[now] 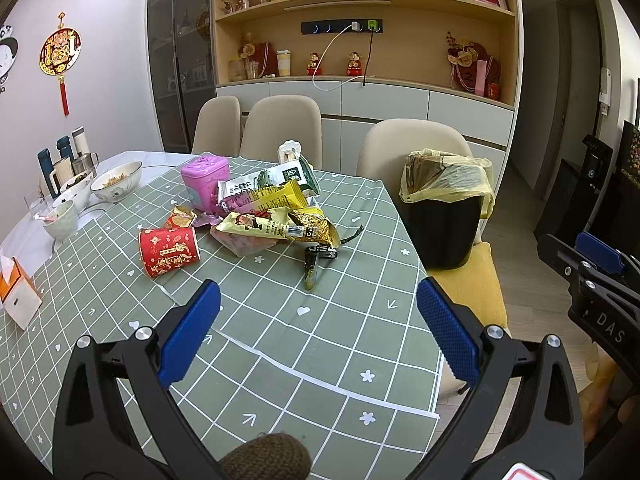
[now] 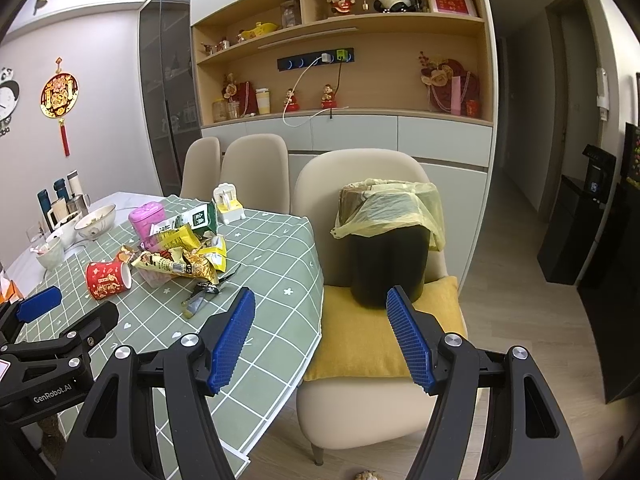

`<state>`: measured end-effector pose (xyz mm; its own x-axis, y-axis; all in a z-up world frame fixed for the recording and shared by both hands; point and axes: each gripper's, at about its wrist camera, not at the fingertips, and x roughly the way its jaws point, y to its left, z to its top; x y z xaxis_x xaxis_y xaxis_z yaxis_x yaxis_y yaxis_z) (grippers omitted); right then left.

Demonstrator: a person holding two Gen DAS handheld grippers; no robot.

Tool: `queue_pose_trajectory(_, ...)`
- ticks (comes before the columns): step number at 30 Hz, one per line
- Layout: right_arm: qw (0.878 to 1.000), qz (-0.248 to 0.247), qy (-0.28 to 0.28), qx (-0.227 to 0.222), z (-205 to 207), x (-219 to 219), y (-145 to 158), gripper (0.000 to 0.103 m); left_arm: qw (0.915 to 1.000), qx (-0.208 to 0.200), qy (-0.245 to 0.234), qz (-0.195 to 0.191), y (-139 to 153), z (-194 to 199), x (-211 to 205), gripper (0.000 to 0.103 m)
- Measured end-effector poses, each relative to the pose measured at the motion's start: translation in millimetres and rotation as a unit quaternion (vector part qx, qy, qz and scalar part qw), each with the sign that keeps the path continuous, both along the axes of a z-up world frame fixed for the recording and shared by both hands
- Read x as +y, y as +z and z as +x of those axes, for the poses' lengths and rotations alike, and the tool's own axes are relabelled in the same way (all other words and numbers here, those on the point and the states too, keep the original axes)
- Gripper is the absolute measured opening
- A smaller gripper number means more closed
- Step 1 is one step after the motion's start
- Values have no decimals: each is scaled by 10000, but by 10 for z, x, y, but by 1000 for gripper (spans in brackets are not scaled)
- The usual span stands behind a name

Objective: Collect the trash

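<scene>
Table (image 1: pixel 360 240), bin (image 1: pixel 444 232) interior unseen

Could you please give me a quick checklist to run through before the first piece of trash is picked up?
1. Left gripper jaws open, empty: ok.
2. Right gripper jaws open, empty: ok.
3. Black bin with yellow liner upright on the cushioned chair, mouth open: ok.
4. Pile of crumpled snack wrappers in view, unobstructed: ok.
5. Red paper cup lying on its side, apart from the pile: ok.
6. Room left in the bin: cannot tell.
</scene>
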<state>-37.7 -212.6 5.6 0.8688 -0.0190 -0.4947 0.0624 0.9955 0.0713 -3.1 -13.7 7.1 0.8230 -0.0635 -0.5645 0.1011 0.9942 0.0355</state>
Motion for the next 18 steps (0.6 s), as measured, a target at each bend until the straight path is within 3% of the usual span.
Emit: queue_pose_trajectory(18,10000,-2,4,28,15,0,-21,65,10000,33,49,-44,15,53,10,94)
